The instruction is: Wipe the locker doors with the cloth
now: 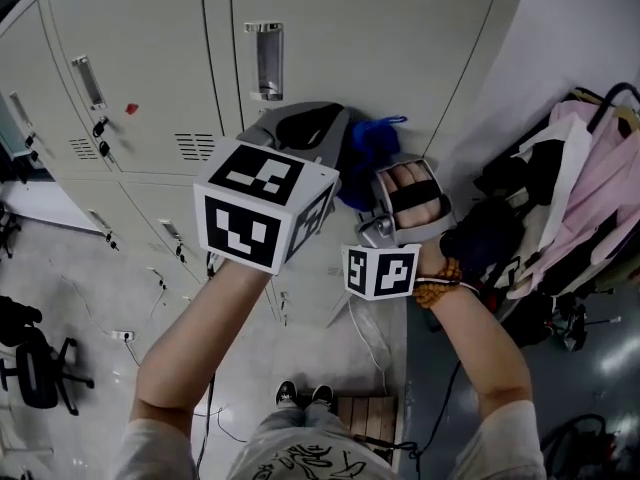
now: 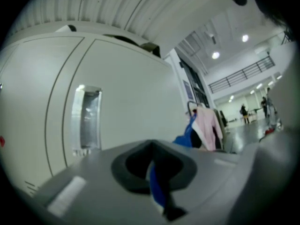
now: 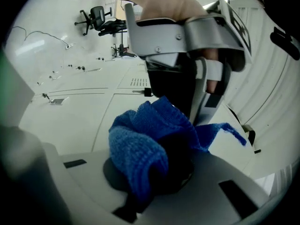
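The pale metal locker doors (image 1: 350, 28) are filling the upper half of the head view, and they look hard, smooth and rigid enough to take firm pressure. To the right, a crowded clothes rack (image 1: 590, 198) with a pink garment is standing close to the end locker and will likely be crowding any sweep that way. An office chair (image 1: 35, 368) is sitting well off on the floor to the left. The left gripper (image 2: 154, 182) is being held up near a door, its jaws pressed together on a thin edge of the blue cloth (image 3: 140, 139). The right gripper (image 3: 154, 177), just beside it, is pinching the bunched bulk of the same cloth. That cloth looks soft, light and floppy, so it is probably best gripped by a wad, leaving a pad free to press flat. The recessed handle (image 1: 265, 60) and the vent slots (image 1: 195, 146) are breaking up the surface and could be snagging loose knit.
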`<move>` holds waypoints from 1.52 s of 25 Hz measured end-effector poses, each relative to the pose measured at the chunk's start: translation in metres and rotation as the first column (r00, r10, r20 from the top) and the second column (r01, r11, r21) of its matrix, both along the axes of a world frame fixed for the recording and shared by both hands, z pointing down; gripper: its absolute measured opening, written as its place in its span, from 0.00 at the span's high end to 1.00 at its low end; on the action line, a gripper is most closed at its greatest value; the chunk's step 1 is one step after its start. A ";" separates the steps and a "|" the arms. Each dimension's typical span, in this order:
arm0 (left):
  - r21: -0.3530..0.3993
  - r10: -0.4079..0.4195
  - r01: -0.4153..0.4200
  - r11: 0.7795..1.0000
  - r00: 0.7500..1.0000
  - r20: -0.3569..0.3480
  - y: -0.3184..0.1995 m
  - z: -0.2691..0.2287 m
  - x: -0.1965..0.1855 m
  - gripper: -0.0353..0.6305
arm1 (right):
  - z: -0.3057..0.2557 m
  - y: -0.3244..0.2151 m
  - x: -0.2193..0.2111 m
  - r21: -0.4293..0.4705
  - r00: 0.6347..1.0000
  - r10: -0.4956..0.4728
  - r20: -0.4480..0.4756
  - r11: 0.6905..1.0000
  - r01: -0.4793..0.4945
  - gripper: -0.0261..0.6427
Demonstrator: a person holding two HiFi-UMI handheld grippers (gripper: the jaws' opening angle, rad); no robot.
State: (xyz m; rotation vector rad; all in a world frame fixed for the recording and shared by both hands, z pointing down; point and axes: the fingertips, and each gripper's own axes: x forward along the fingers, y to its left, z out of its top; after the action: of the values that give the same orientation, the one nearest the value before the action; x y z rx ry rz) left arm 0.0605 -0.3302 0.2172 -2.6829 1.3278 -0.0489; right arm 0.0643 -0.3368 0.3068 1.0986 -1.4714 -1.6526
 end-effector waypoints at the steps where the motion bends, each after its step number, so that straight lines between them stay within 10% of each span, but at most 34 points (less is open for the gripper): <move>1: -0.006 0.000 0.000 1.000 1.000 0.000 -0.001 0.005 0.001 0.94 | 0.011 0.000 0.000 -0.007 1.000 0.001 -0.014 1.000 -0.001 0.91; 12: -0.010 0.010 -0.010 1.000 1.000 0.004 0.000 0.010 0.020 0.94 | 0.048 0.001 0.051 -0.037 0.993 0.066 -0.101 0.997 -0.070 0.91; 38: 0.221 0.024 -0.024 0.975 1.000 0.005 0.043 -0.156 -0.005 0.94 | -0.260 0.003 0.038 0.158 0.997 0.059 0.043 0.985 -0.065 0.91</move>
State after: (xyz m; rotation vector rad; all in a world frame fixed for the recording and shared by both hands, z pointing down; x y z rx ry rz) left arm 0.0558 -0.2875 0.0613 -2.5105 1.2205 0.0937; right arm 0.1025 -0.3336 0.0469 1.2560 -1.3335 -1.7379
